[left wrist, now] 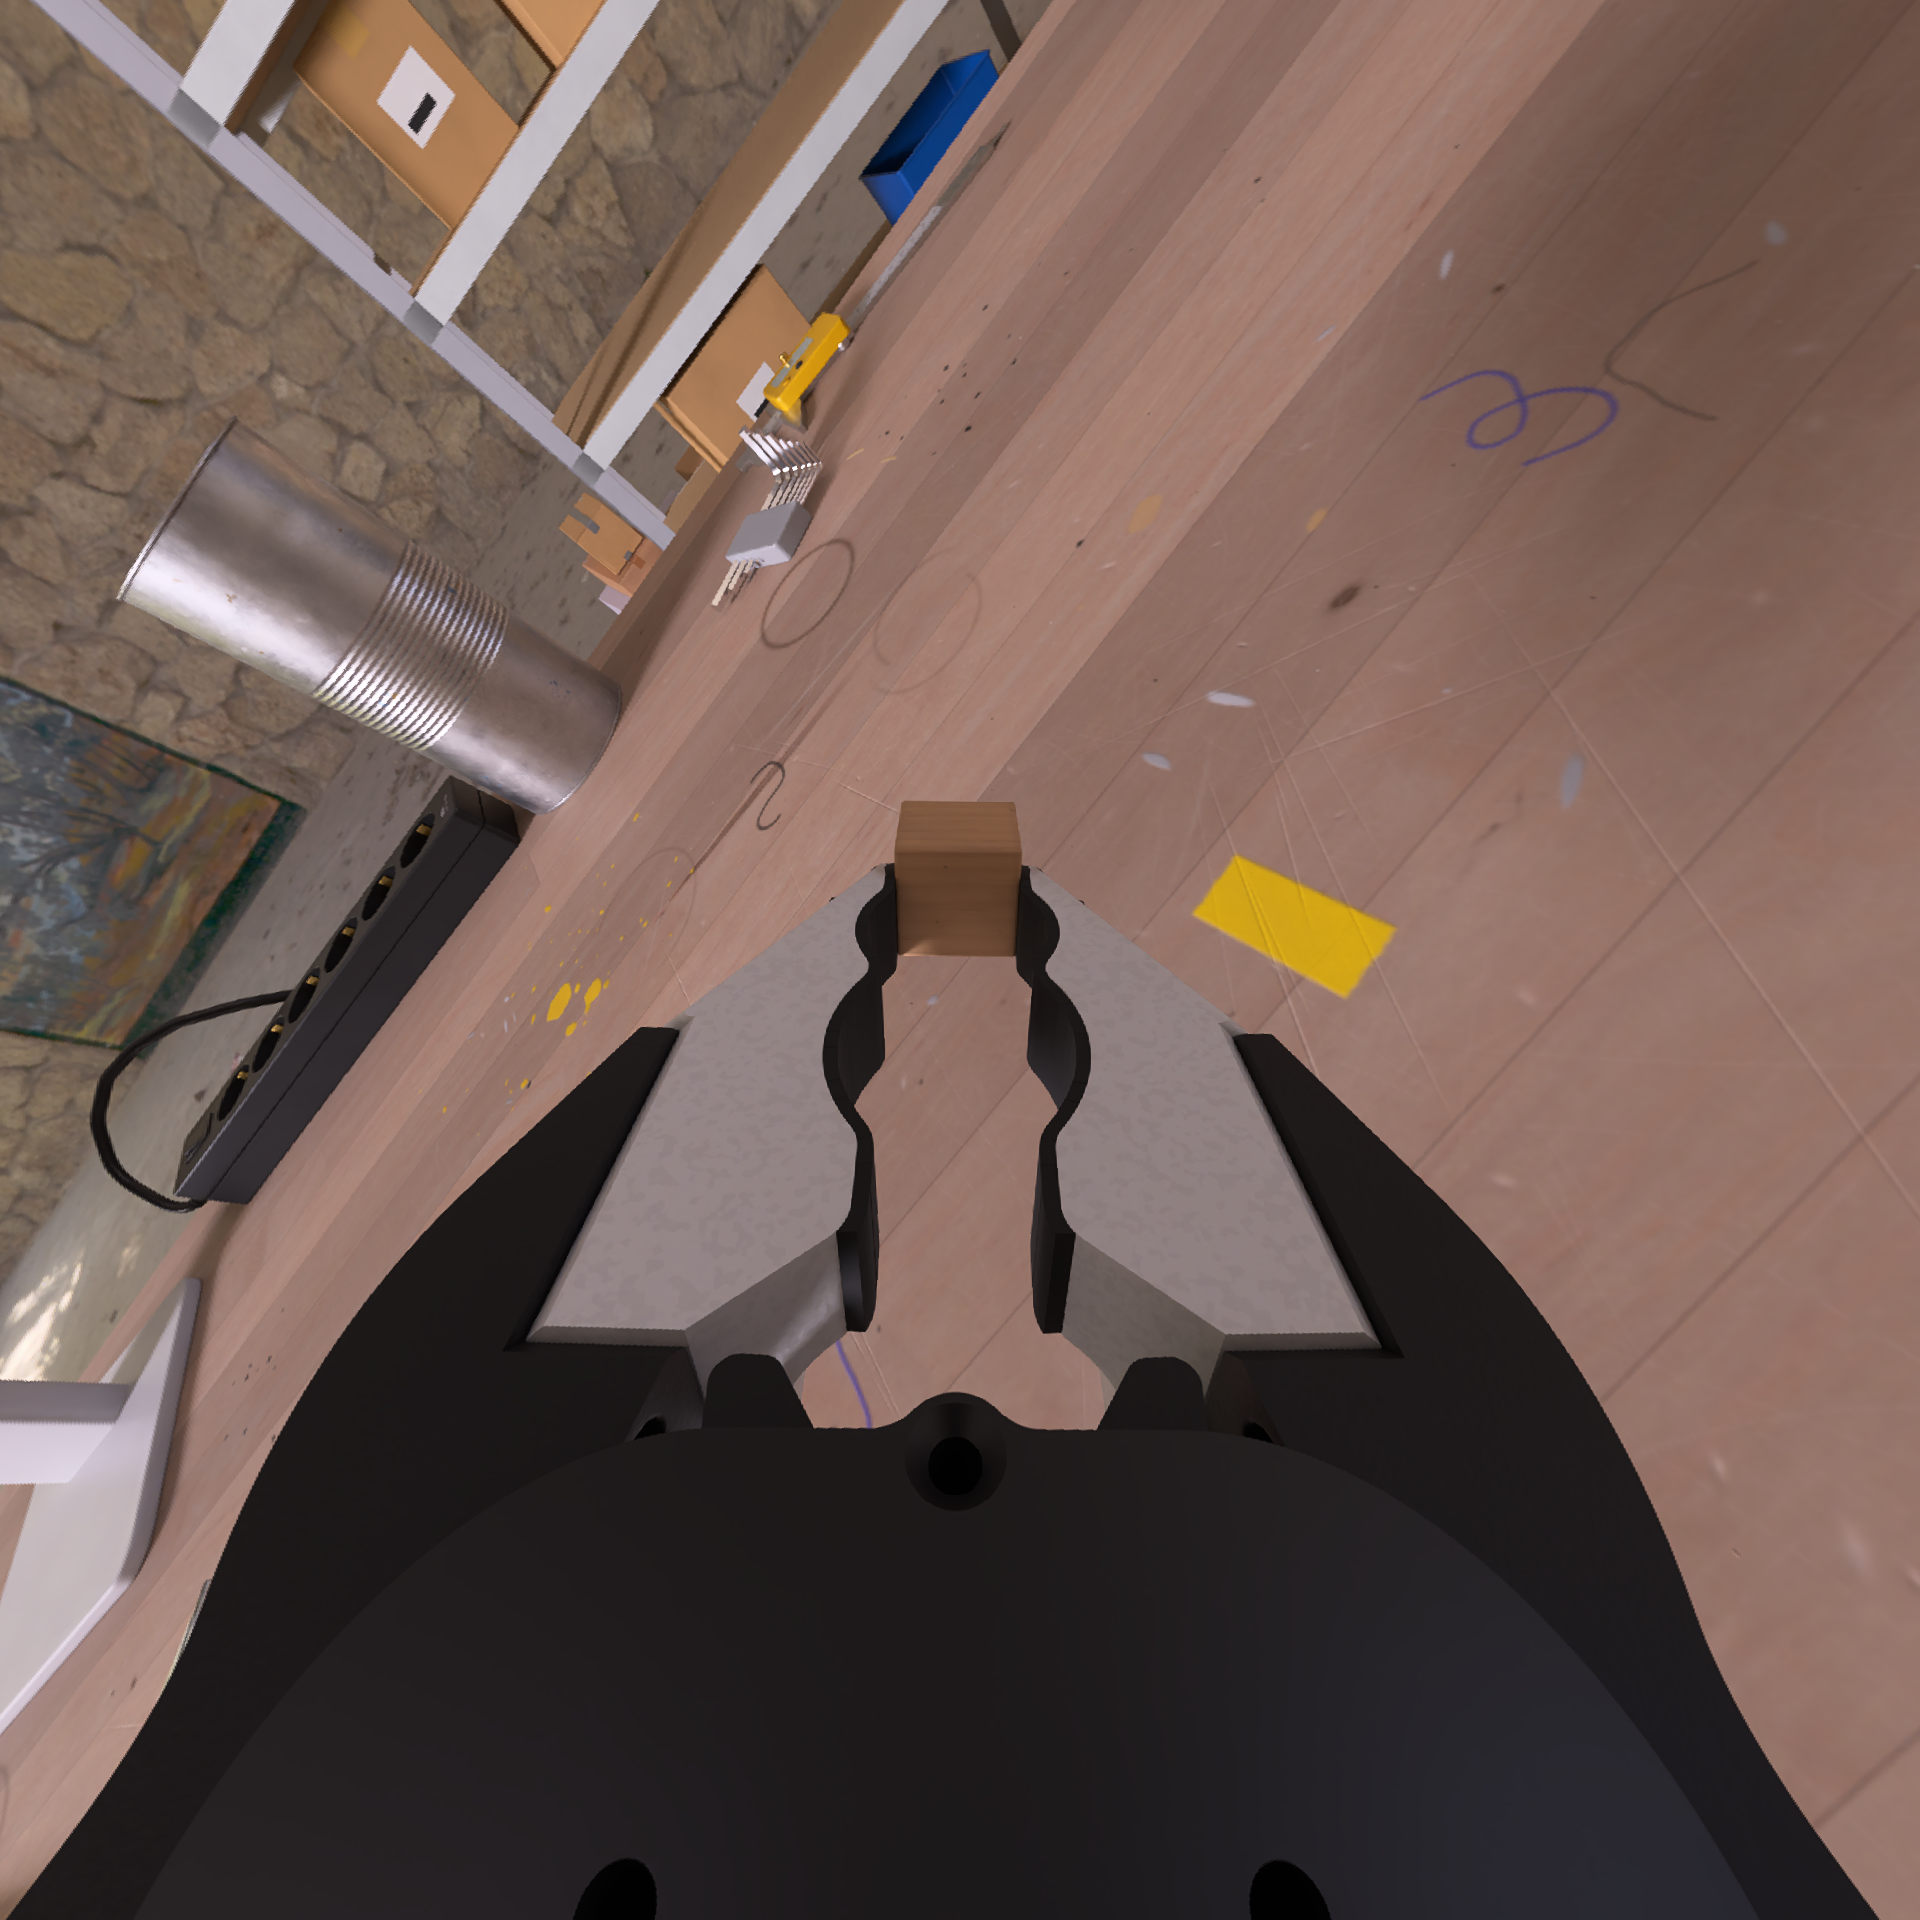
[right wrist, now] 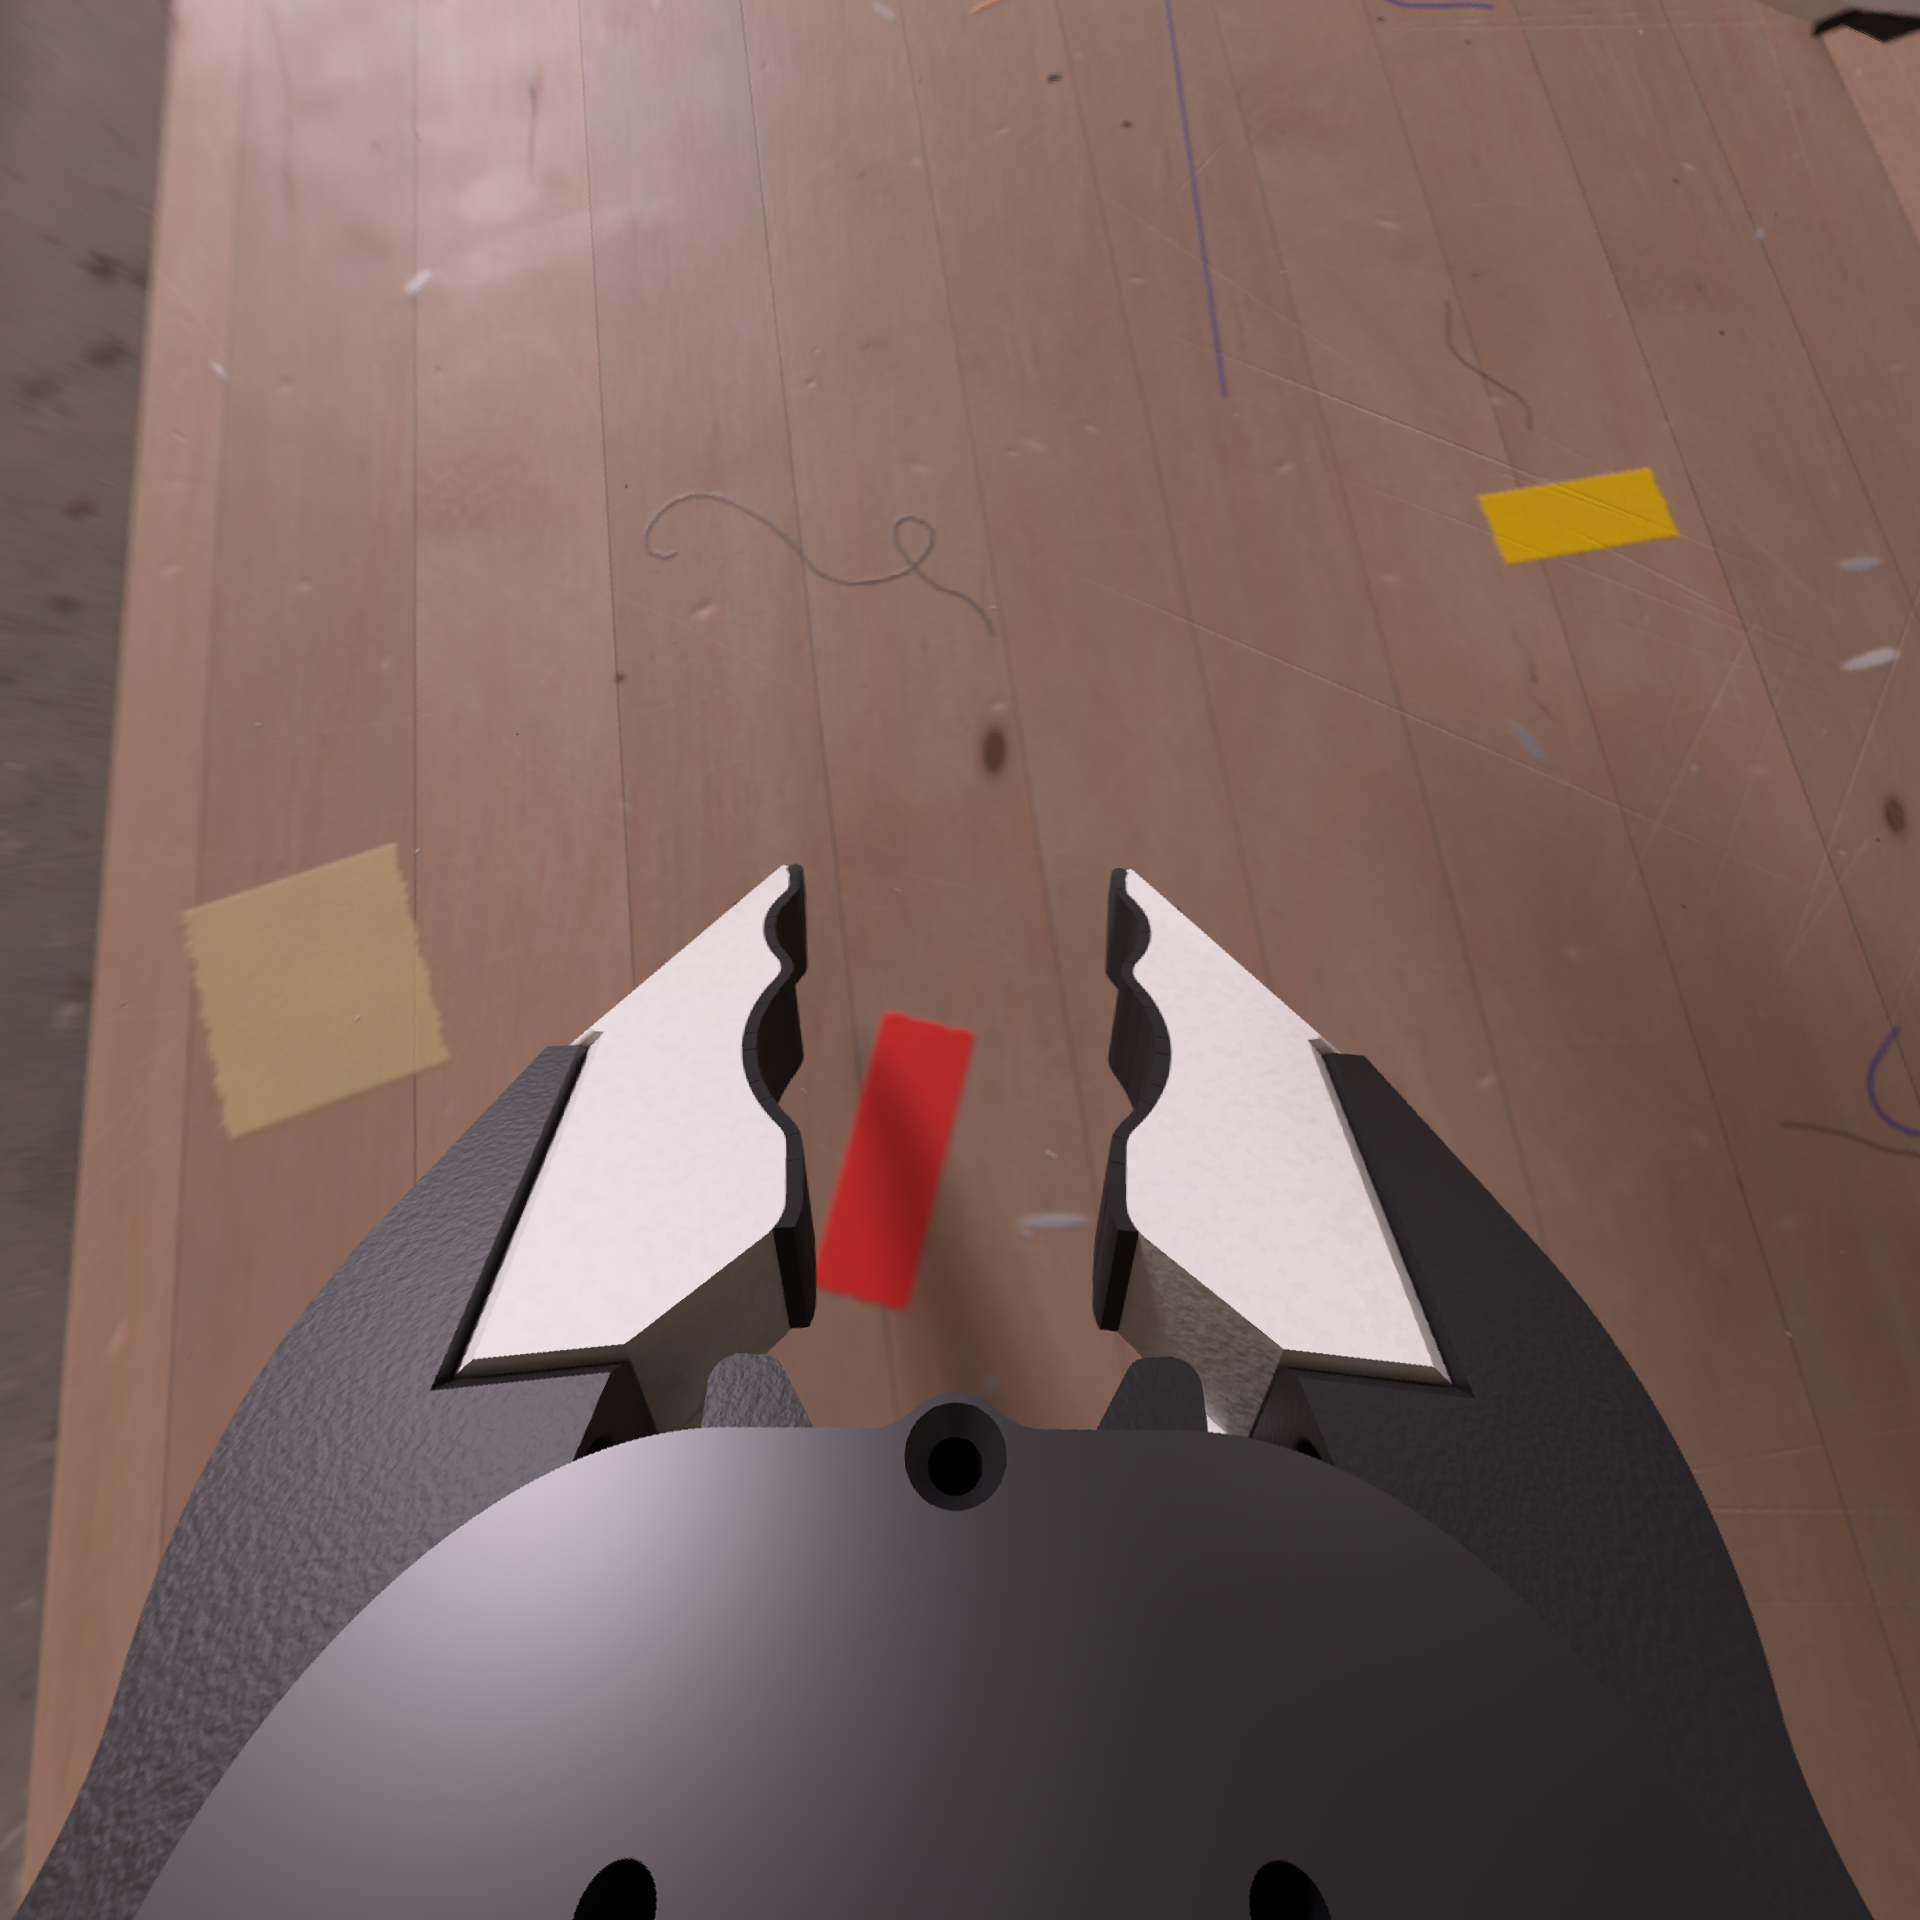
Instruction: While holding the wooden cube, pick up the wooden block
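Note:
In the left wrist view, my left gripper is shut on a small wooden cube, pinched between its fingertips and held above the wooden tabletop. In the right wrist view, my right gripper is open and empty above the tabletop. A flat red tape patch lies on the wood below the gap between its fingers. No wooden block shows in either view.
A metal can and a black power strip lie at the table's left edge. A yellow tape patch lies right of the cube; it also shows in the right wrist view. A tan patch lies left. Shelves with boxes stand behind.

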`<control>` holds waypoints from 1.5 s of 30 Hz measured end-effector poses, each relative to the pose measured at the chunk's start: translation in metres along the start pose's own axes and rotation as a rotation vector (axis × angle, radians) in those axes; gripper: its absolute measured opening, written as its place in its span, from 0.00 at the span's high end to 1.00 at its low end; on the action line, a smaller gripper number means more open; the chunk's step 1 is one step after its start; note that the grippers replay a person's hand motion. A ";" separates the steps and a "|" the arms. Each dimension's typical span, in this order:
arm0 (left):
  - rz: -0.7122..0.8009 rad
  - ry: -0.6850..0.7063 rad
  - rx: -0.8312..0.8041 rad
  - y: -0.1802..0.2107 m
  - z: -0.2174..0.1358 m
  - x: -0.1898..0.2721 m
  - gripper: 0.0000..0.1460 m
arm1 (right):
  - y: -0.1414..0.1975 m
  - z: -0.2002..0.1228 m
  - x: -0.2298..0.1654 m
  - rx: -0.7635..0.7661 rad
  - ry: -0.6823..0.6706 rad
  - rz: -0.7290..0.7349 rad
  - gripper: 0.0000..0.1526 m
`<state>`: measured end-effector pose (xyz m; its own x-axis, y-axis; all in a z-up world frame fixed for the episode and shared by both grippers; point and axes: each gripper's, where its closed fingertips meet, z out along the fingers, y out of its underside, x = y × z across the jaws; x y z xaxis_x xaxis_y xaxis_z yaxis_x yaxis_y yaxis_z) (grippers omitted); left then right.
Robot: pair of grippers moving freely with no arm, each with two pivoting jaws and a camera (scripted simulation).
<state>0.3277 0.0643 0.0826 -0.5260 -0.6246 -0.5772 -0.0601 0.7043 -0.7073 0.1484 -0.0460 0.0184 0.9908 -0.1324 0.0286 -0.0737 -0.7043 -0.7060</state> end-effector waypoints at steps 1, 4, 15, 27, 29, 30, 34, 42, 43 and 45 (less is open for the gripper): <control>0.007 0.001 0.003 0.000 -0.002 0.002 0.85 | 0.000 0.005 -0.005 -0.007 0.037 -0.021 0.65; 0.063 -0.003 0.019 -0.002 -0.005 0.004 0.85 | -0.003 0.011 -0.006 -0.031 0.158 -0.117 0.73; 0.055 -0.001 0.057 0.005 0.001 0.008 0.85 | -0.044 -0.076 0.016 0.111 0.271 -0.088 0.96; 0.054 0.012 0.050 0.005 0.004 0.012 0.85 | -0.059 -0.277 0.114 -0.005 0.933 -0.164 1.00; 0.047 0.013 0.051 0.005 0.003 0.011 0.85 | -0.054 -0.283 0.132 -0.032 0.944 -0.150 1.00; 0.044 0.014 0.051 0.005 0.003 0.011 0.85 | -0.049 -0.280 0.140 -0.037 0.932 -0.125 1.00; 0.048 0.019 0.050 0.006 0.002 0.012 0.85 | -0.010 -0.248 0.158 -0.015 0.765 0.070 0.99; 0.087 0.023 0.035 0.009 0.003 0.018 0.85 | 0.101 -0.180 0.148 0.060 0.503 0.502 0.72; 0.088 0.024 0.035 0.009 0.003 0.018 0.85 | 0.109 -0.172 0.147 0.061 0.491 0.520 0.72; 0.091 0.025 0.032 0.009 0.004 0.018 0.85 | 0.122 -0.159 0.146 0.033 0.507 0.510 0.72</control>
<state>0.3209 0.0582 0.0642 -0.5492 -0.5498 -0.6293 0.0155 0.7462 -0.6655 0.2657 -0.2619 0.0485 0.6586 -0.7525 0.0086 -0.5020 -0.4479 -0.7399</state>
